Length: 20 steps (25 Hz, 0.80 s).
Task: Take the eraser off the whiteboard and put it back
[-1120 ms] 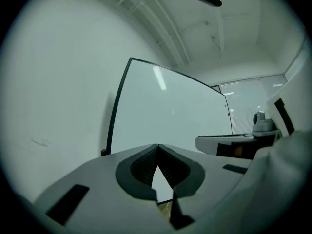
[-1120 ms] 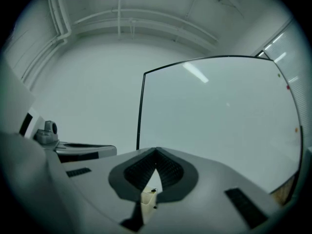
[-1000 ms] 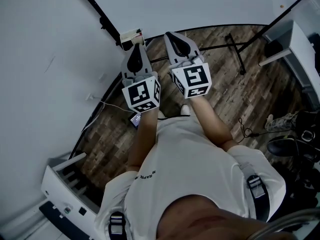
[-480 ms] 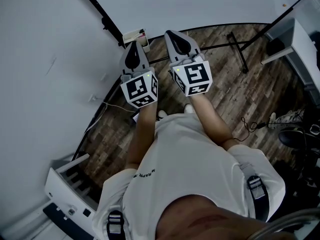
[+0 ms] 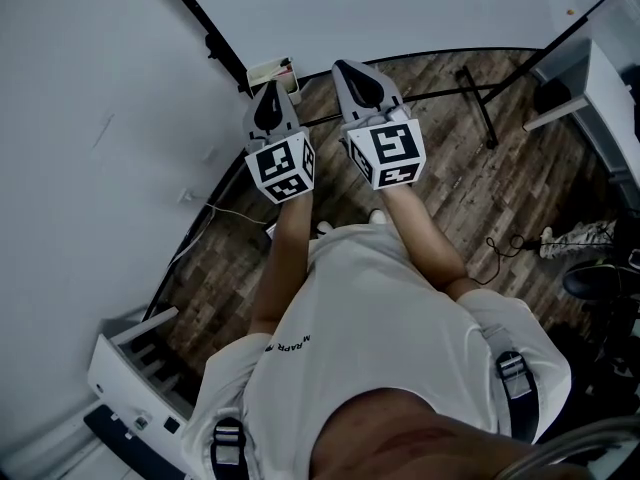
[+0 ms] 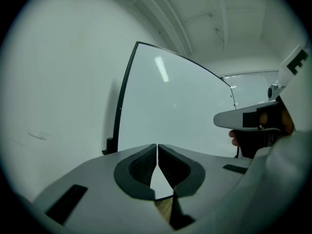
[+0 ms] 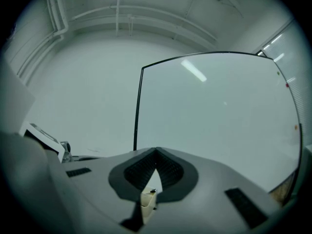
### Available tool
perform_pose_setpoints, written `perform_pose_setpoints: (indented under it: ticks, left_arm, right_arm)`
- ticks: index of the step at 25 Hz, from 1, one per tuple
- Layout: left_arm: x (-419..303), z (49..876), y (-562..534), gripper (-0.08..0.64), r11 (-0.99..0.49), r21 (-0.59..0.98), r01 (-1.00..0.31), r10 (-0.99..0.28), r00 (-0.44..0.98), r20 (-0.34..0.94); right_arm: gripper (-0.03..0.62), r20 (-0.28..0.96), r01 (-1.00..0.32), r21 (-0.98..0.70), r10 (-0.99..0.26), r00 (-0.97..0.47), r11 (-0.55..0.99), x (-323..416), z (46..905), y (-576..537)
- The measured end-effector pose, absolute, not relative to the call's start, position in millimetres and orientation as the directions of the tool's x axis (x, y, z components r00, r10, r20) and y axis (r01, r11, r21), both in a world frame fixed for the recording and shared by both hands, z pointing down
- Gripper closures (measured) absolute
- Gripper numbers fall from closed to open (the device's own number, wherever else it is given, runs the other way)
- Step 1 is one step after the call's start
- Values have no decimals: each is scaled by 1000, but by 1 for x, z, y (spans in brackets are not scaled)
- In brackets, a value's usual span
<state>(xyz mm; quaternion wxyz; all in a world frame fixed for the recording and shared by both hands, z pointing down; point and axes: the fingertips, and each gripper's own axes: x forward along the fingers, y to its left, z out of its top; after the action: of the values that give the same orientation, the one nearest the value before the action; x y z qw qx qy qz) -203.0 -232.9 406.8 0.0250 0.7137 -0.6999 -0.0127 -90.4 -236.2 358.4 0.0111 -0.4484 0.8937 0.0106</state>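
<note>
Head view placed the eraser (image 5: 268,71), a small cream block as far as it could be made out, at the foot of the black left edge of the whiteboard (image 5: 420,8), low down by the wooden floor (image 5: 470,168). The right gripper view caught the same pale block through the gap under its jaws, ahead of them and apart. It sat untouched, so by my reading the task stood at its first step, the approach before the pick.

The left gripper (image 5: 268,90) was the nearer one. In the head view its tip showed just below the eraser and in line with it, though how far above the block it hung could not be told. The right gripper (image 5: 344,67) pointed at the board further to the right. Both pairs of jaws were pressed together with nothing between them, as each gripper's own view showed.

The next move seemed to call for spreading the left jaws, then bringing them on until the pads straddled the block's sides before closing. Pushing on with the jaws together would likely only nudge it.

Both grippers lay about level and side by side, marker cubes (image 5: 282,168) toward the person. Both bare forearms (image 5: 283,258) stretched forward from a white shirt (image 5: 370,328), the left set slightly behind the right.
</note>
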Motion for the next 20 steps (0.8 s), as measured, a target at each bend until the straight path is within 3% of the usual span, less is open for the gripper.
perform_pose_setpoints:
  ticks: [4, 6, 20]
  left_arm:
    - [-206, 427, -237, 543, -13, 56, -998, -998, 16, 57]
    - [-211, 436, -240, 481, -9, 67, -998, -997, 14, 78]
    - [-243, 482, -261, 265, 80, 77, -994, -986, -67, 150]
  right_arm:
    - [586, -14, -800, 7, -800, -600, 600, -90, 363, -238]
    - [586, -12, -798, 4, -798, -602, 602, -90, 364, -239]
    - [586, -21, -787, -1, -787, -616, 616, -94, 369, -253]
